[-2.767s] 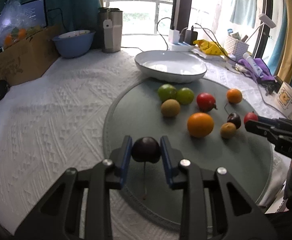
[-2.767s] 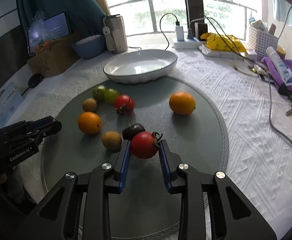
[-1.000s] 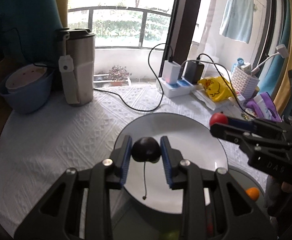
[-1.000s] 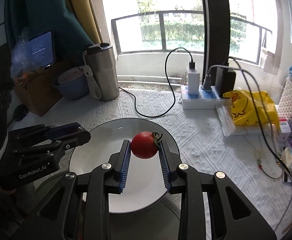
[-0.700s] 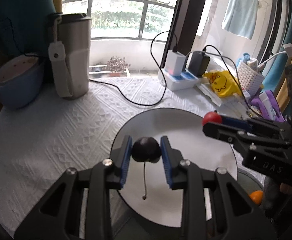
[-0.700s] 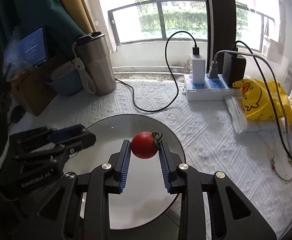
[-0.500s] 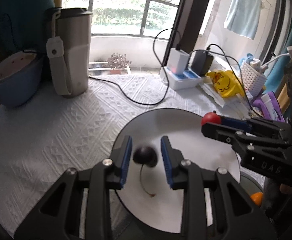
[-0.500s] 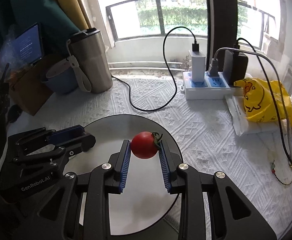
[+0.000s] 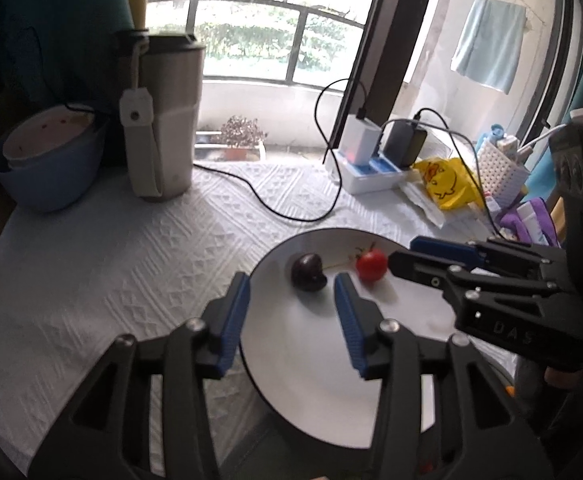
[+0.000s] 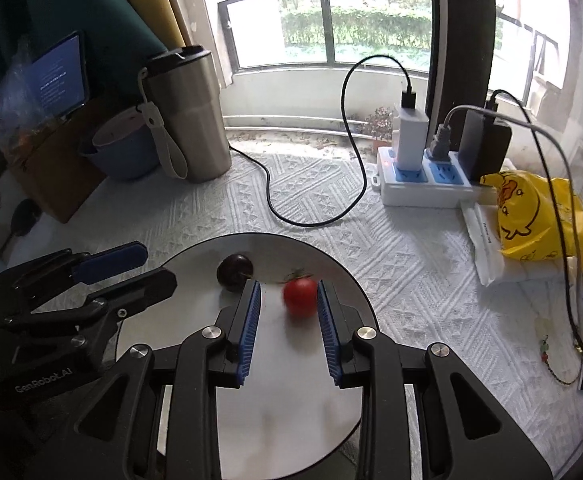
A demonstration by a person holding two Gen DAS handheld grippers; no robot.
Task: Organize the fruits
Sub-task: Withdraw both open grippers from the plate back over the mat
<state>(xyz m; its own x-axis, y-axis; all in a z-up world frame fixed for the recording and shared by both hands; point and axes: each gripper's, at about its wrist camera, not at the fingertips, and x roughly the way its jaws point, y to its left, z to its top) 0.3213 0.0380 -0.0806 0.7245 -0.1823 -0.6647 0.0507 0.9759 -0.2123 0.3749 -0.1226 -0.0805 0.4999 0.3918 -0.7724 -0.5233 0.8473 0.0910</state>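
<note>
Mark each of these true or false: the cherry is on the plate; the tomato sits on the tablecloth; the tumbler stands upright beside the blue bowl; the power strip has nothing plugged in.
1. The dark cherry lies on the white plate. True.
2. The red tomato sits on the tablecloth. False: it is on the plate, just right of the cherry.
3. The steel tumbler stands upright beside the blue bowl. True.
4. The power strip has nothing plugged in. False: a white charger and a black adapter are plugged into it.
</note>
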